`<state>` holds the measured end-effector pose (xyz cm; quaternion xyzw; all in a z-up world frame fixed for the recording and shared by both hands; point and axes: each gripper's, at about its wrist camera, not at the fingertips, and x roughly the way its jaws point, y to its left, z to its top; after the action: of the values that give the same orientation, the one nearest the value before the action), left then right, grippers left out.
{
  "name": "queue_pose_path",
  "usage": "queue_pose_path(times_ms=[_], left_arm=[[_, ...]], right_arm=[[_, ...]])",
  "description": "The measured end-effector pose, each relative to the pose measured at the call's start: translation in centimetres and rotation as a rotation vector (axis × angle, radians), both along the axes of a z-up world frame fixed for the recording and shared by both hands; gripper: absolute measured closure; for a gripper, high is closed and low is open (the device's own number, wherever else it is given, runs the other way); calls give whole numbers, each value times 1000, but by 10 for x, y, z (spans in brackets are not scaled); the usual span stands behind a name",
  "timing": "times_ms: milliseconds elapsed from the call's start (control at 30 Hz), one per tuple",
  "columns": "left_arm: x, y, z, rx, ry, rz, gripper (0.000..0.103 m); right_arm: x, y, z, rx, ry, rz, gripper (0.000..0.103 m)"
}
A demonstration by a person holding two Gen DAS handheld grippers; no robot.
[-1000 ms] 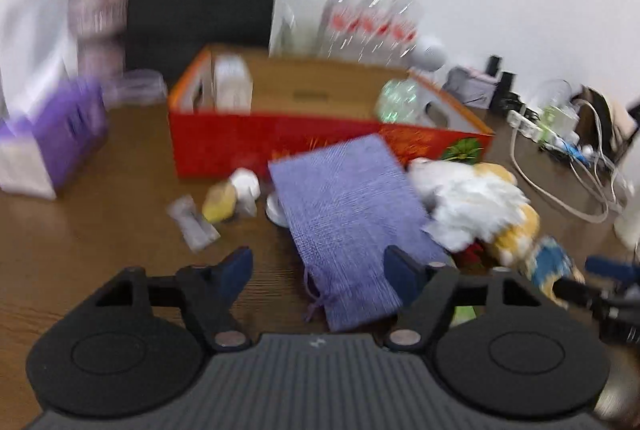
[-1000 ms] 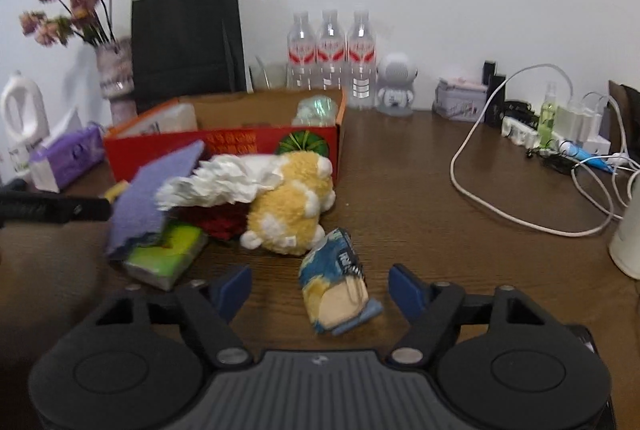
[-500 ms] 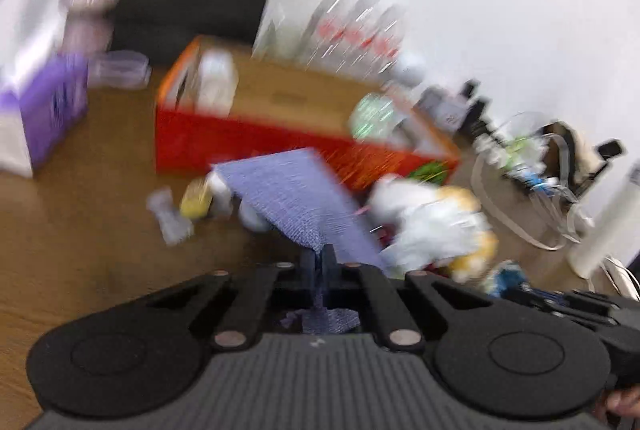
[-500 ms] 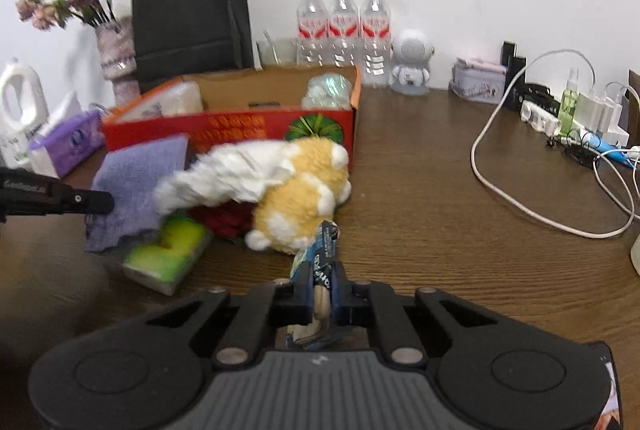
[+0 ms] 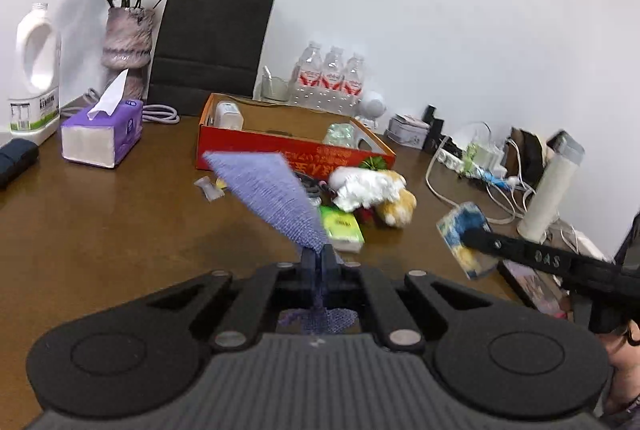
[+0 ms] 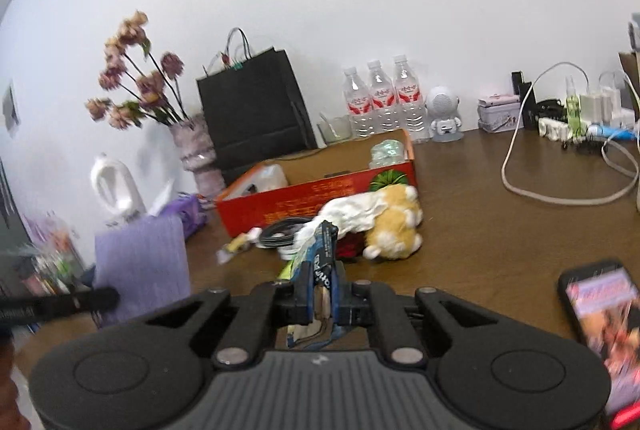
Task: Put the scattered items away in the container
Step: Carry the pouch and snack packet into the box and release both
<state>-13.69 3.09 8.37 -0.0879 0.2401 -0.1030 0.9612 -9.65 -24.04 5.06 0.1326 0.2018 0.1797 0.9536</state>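
Note:
My left gripper (image 5: 319,262) is shut on a purple woven pouch (image 5: 272,193) and holds it above the table; the pouch also shows in the right wrist view (image 6: 142,262). My right gripper (image 6: 320,280) is shut on a blue and yellow snack packet (image 6: 318,258), lifted off the table; the packet shows in the left wrist view (image 5: 466,238). The red cardboard box (image 5: 256,143) stands beyond, with a white item and a green-clear ball inside. A yellow and white plush toy (image 5: 376,189), a green tissue pack (image 5: 342,224) and small wrappers (image 5: 209,186) lie in front of the box.
A purple tissue box (image 5: 102,133), a white jug (image 5: 34,69), a vase of flowers (image 5: 126,45) and a black paper bag (image 5: 212,37) stand at the back left. Water bottles (image 5: 330,77), cables (image 5: 472,157) and a phone (image 6: 600,314) are on the right.
Both grippers closed from open: the left on the purple pouch, the right on the snack packet. Both have since risen and pulled back with their items off the table.

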Motion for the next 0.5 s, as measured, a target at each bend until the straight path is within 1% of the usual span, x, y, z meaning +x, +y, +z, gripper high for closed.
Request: queue_pose_path(times_ms=[67, 167, 300, 367, 400, 433, 500], left_arm=[[-10, -3, 0, 20, -11, -25, 100], [-18, -7, -3, 36, -13, -43, 100], [-15, -7, -6, 20, -18, -75, 100], [-2, -6, -5, 25, -22, -97, 100], [9, -7, -1, 49, -34, -110, 100], [24, -7, 6, 83, -57, -123, 100], [68, -3, 27, 130, -92, -170, 100]], right_arm=[[-12, 7, -4, 14, -11, 13, 96], [-25, 18, -7, 6, -32, 20, 96], [-25, 23, -4, -8, -41, 28, 96], [-18, 20, -3, -3, -34, 18, 96], [-10, 18, -1, 5, -26, 13, 96], [-1, 15, 2, 14, -17, 9, 96], [27, 10, 12, 30, -9, 13, 96]])
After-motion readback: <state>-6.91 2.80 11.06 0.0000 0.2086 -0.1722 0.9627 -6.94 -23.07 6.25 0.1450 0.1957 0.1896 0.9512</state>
